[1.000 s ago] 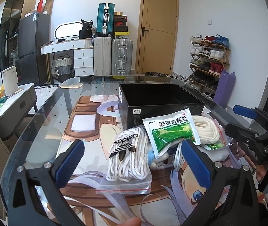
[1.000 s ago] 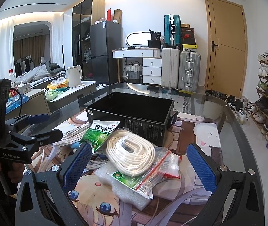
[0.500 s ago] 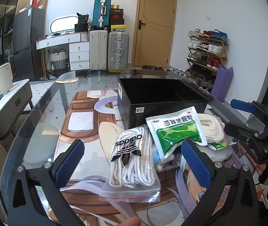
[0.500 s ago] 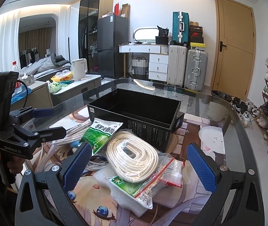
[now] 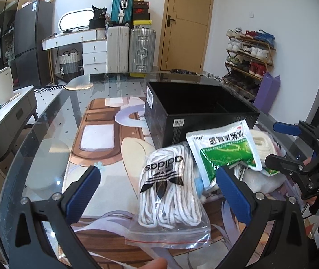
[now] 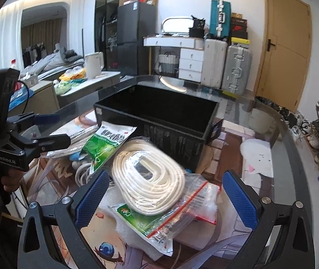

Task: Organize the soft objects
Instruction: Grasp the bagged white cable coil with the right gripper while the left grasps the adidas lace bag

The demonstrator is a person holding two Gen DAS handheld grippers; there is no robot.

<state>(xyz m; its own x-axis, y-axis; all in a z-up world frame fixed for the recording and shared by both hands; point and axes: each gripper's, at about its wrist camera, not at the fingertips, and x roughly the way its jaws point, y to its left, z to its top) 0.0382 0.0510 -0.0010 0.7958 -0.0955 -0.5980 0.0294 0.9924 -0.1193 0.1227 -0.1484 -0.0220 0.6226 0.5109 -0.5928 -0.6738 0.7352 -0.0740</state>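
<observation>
**Soft goods piled before the open box**

Soft packets lie heaped on the glass table, touching the near wall of the black box, whose inside looks empty. We see, L wrist view: bagged striped laces w/ a black logo card, nearest the lens, between the spread blue pads of the left gripper; nothing is pinched. Behind it leans the green-white sachet. R wrist view adds what the L view hides: the cream cord coil in its clear zip bag, resting on a white foam sheet and a second green packet. The right gripper is likewise spread wide, holding nothing. Each view catches the opposite tool at its edge.
</observation>
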